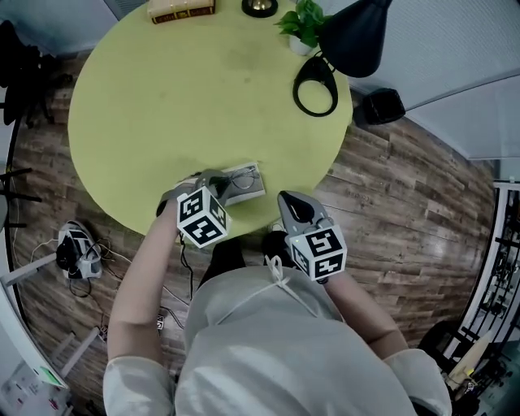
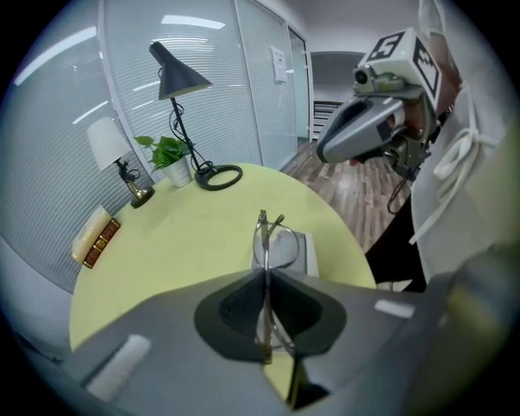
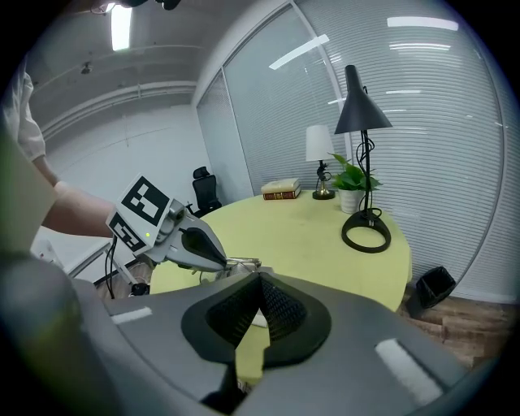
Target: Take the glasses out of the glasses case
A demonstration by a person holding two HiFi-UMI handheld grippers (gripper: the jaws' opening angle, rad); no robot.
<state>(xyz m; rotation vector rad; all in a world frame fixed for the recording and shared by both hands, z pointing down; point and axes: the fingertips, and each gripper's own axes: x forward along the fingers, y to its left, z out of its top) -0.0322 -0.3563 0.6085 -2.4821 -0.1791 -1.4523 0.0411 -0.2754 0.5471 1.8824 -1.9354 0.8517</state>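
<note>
The left gripper point(image 2: 265, 276) has its jaws pressed together on the thin metal frame of the glasses point(image 2: 272, 244). The glasses stand on edge between the jaws, with one round lens sticking out past the tips. That lens is right over the pale grey case point(image 2: 309, 253), which lies open on the yellow-green table point(image 1: 162, 106) close to the rim nearest the person. Whether the glasses touch the case cannot be told. In the head view the left forearm is bare and reaches up from a light sleeve at the lower left. Its hand is wrapped around the gripper, whose marker cube faces up and whose nose points across the table edge at the case. The right gripper point(image 3: 258, 278) has its jaws closed tip to tip with nothing between them. It is held just beside the left one, at the table's rim and close to the person's body, and it points over the table top. The right forearm comes up from the lower right, bent at the elbow. On the far side of the table are a black desk lamp point(image 1: 357, 36) with a ring base, a small potted plant point(image 1: 302, 23) and a book point(image 1: 180, 10). A wooden floor point(image 1: 406, 195) lies below.
</note>
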